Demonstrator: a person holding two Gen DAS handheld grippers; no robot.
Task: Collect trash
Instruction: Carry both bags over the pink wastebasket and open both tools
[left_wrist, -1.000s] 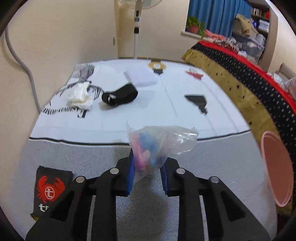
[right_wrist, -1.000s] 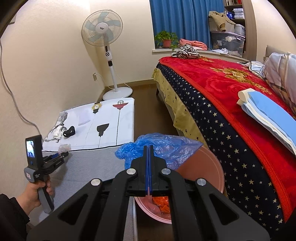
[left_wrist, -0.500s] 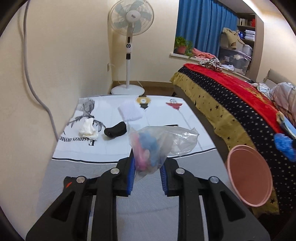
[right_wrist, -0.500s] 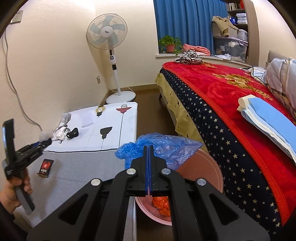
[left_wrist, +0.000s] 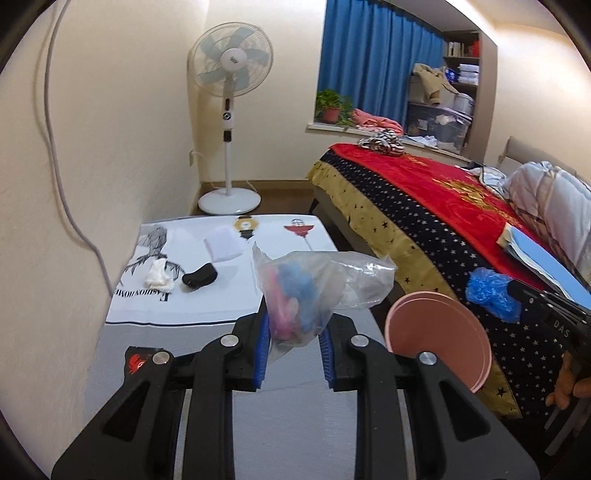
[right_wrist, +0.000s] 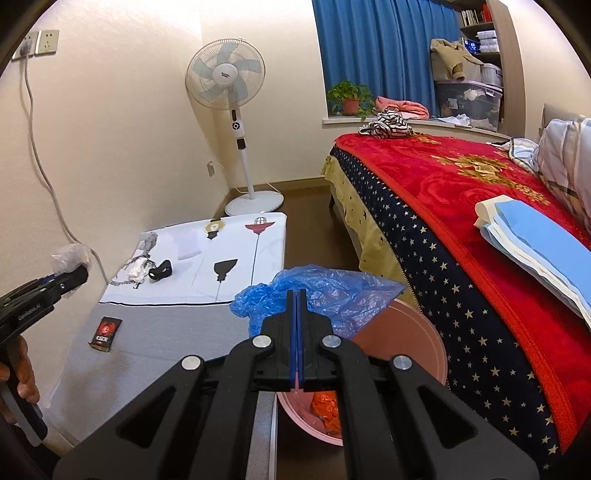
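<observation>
Left wrist: left gripper (left_wrist: 293, 345) jaws clamped on a clear plastic bag (left_wrist: 310, 291) of pink and blue scraps, held up off the grey surface (left_wrist: 295, 424). Pink bin (left_wrist: 439, 339) to the right by the bed (left_wrist: 424, 206); white tissue (left_wrist: 159, 275) and a black item (left_wrist: 199, 277) lie on the printed mat (left_wrist: 221, 295). Right wrist: right gripper (right_wrist: 297, 325) jaws together, pinching the blue bin liner (right_wrist: 317, 295) over the pink bin's rim; orange trash (right_wrist: 327, 410) inside. Black packet (right_wrist: 105, 328) on the surface.
</observation>
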